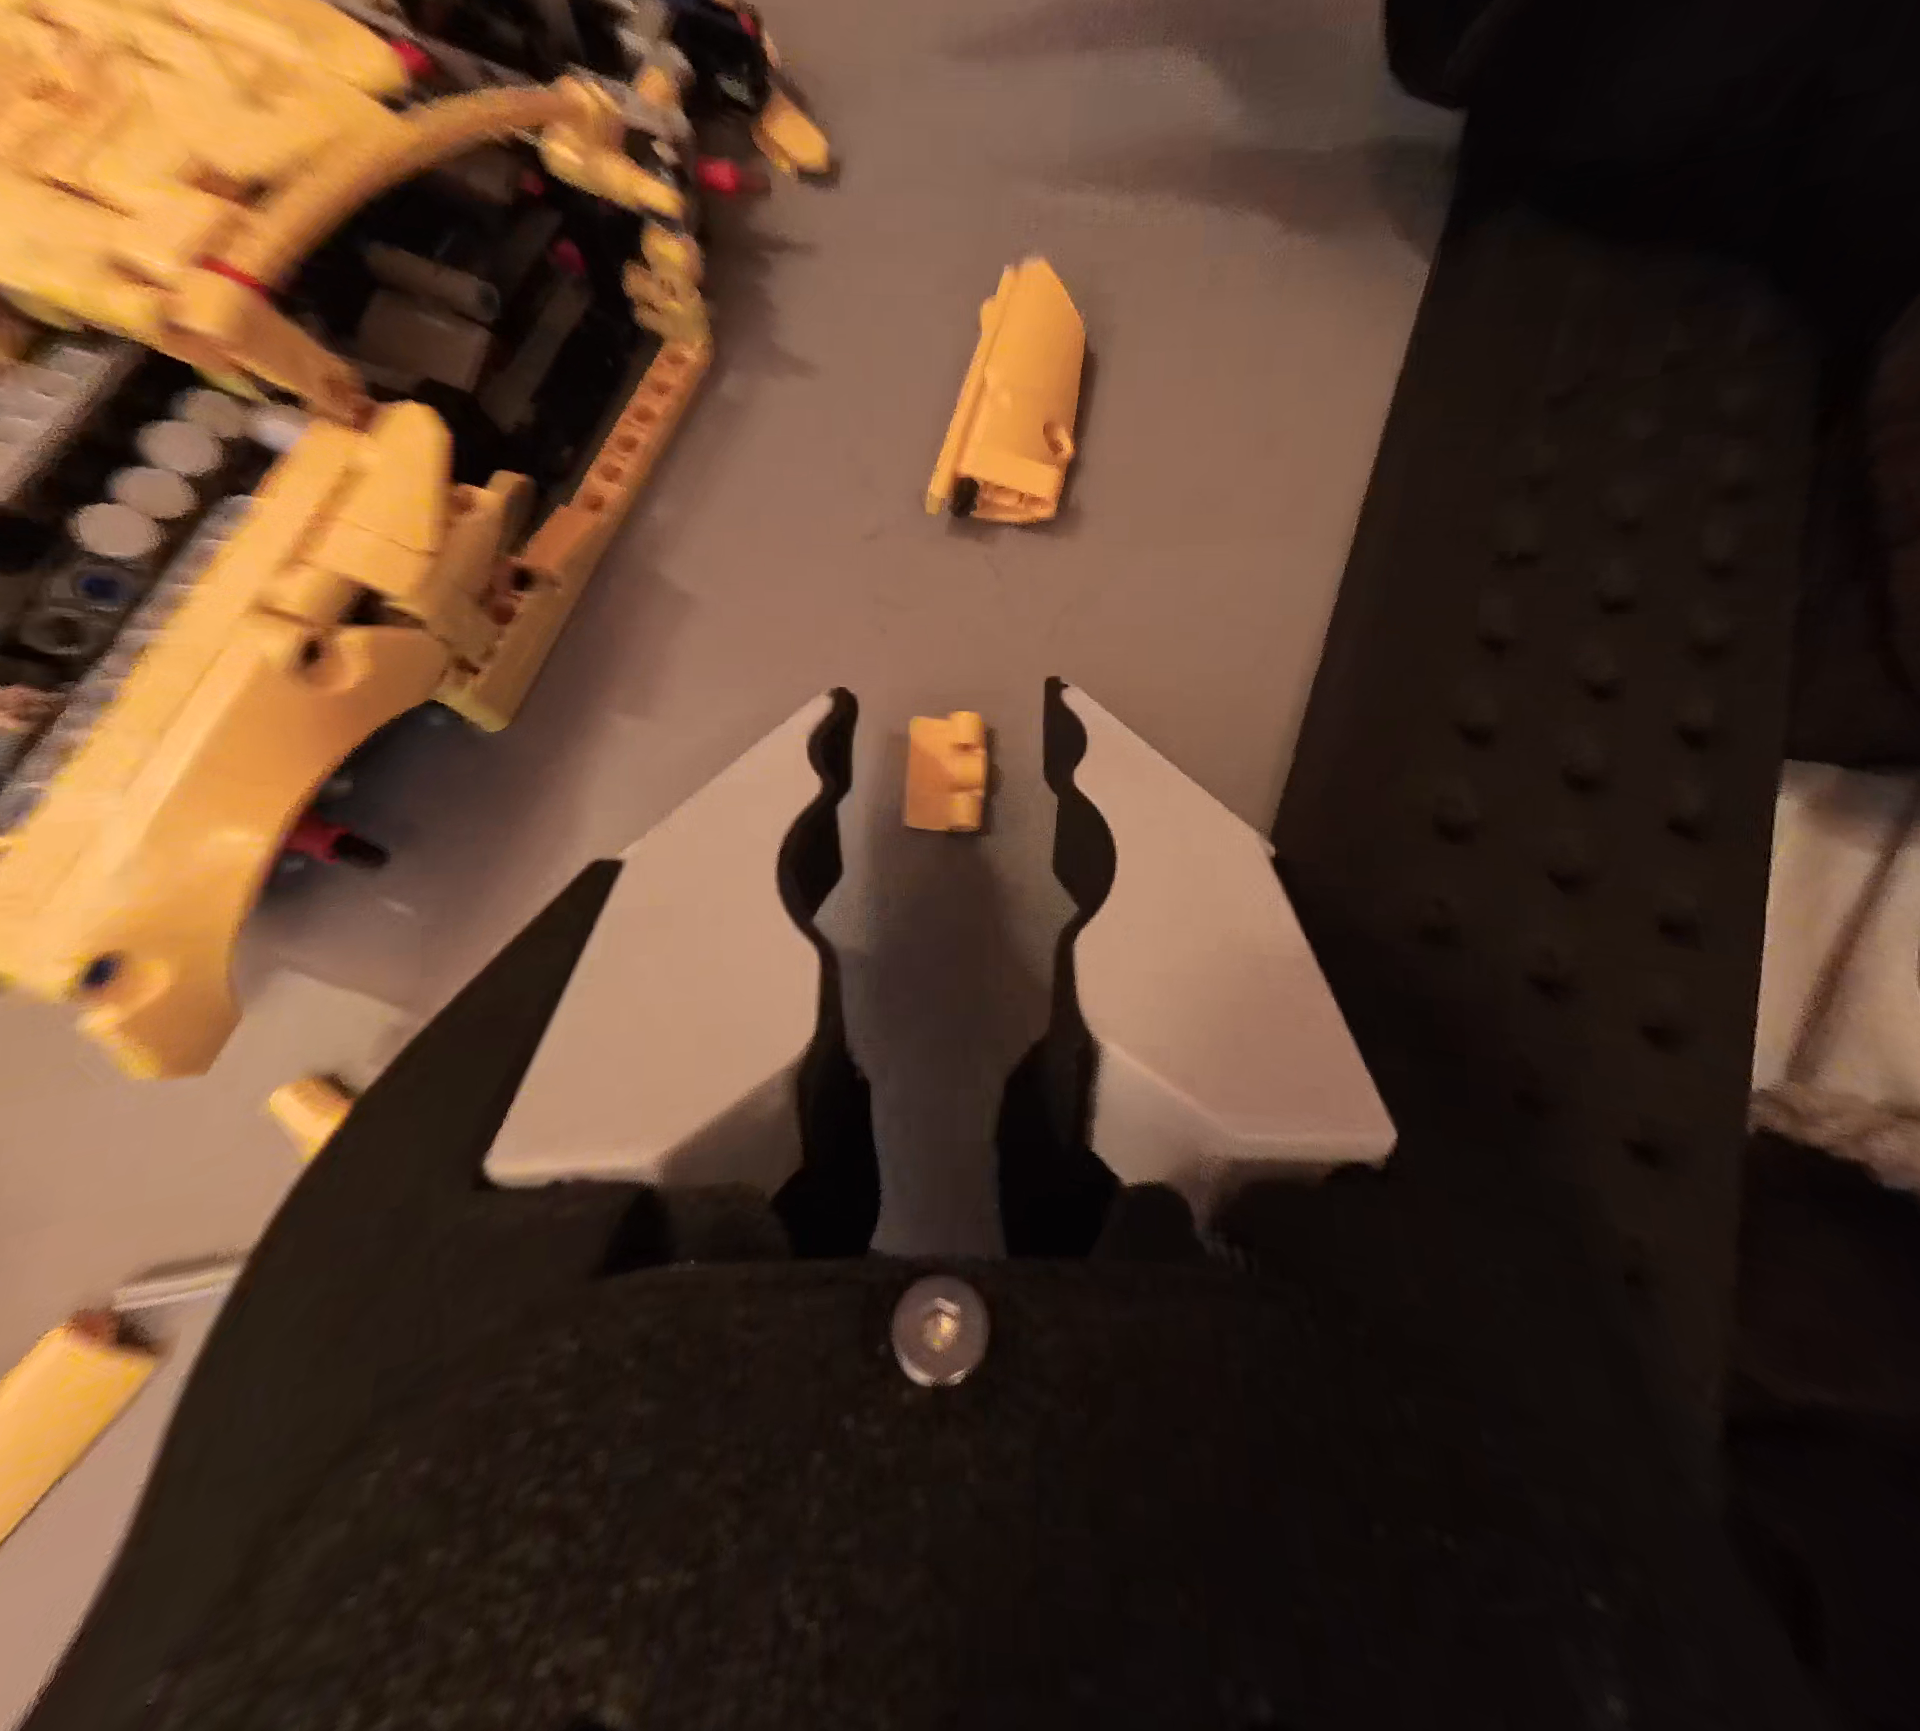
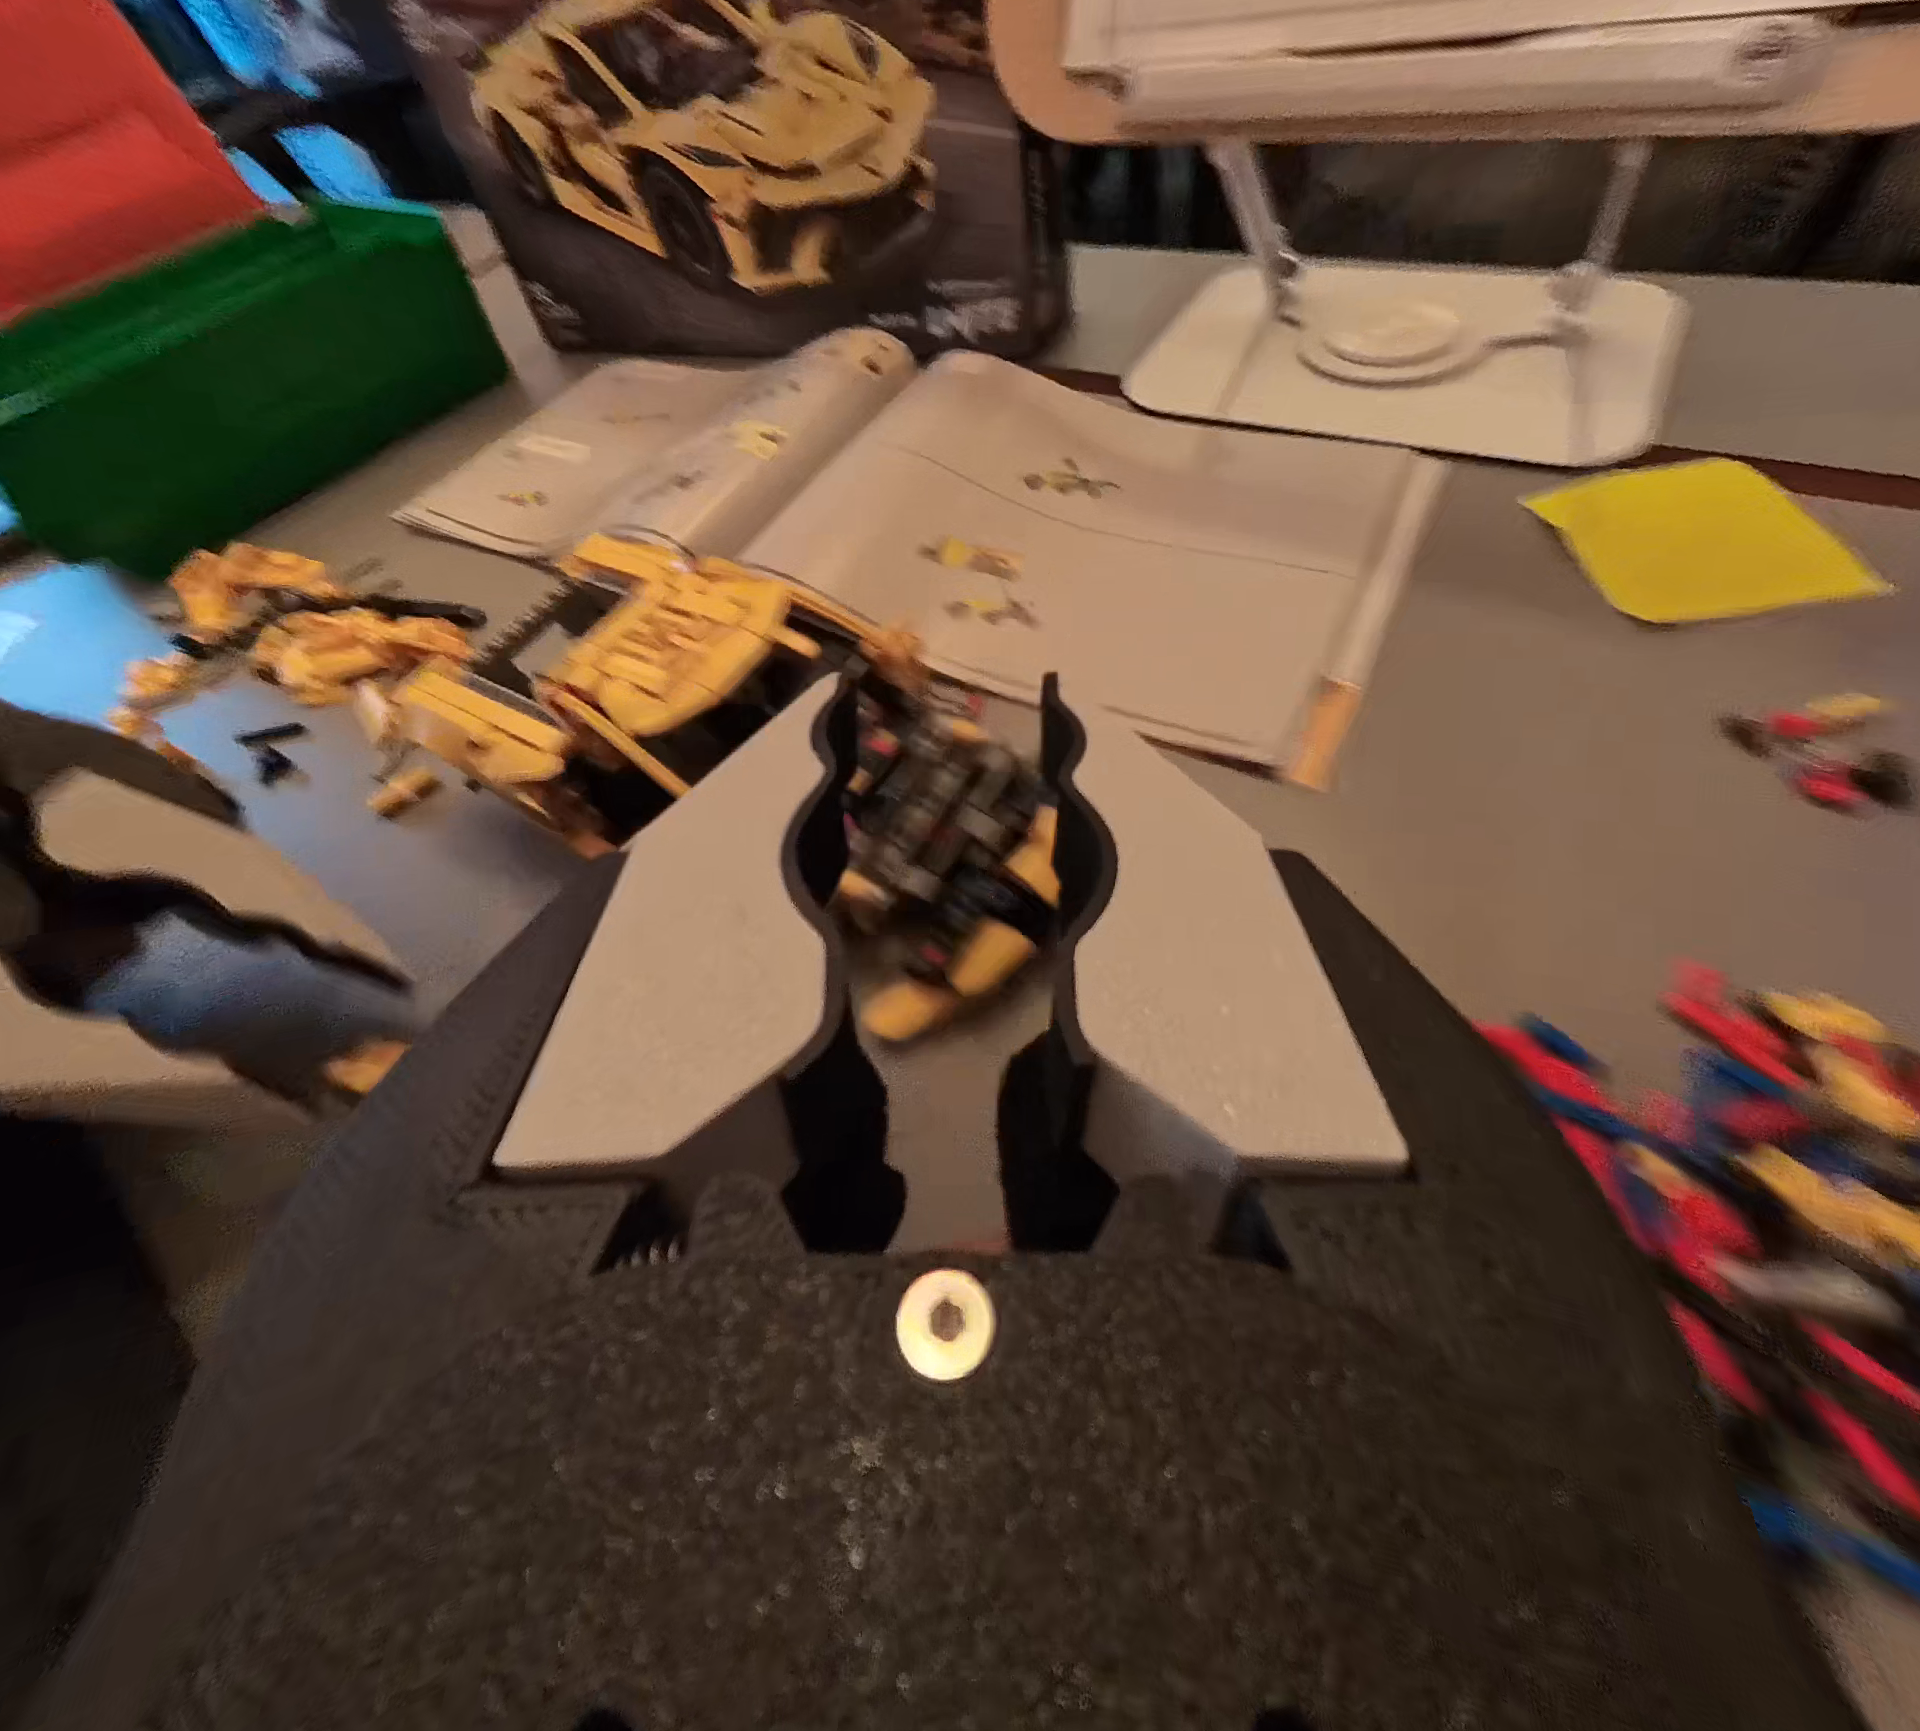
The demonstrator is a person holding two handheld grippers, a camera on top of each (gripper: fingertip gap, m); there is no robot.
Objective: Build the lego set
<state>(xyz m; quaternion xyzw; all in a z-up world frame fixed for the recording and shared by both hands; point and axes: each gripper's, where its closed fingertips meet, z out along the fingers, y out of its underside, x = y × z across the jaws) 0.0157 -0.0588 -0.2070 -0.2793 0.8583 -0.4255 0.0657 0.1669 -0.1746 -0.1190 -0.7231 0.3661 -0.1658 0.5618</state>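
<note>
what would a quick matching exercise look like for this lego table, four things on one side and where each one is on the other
Things
1. small yellow piece
2. long yellow panel
3. open instruction booklet
4. yellow paper sheet

Places
A. behind the half-built car, in front of the box
B. between the open fingers of the left gripper
C. far right of the table, beside the white stand base
D. on the table just past the left gripper's fingertips

Pairs: 1-B, 2-D, 3-A, 4-C

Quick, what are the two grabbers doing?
Left gripper: open, empty, a small yellow piece between its fingers.
Right gripper: open, holding nothing.
</note>
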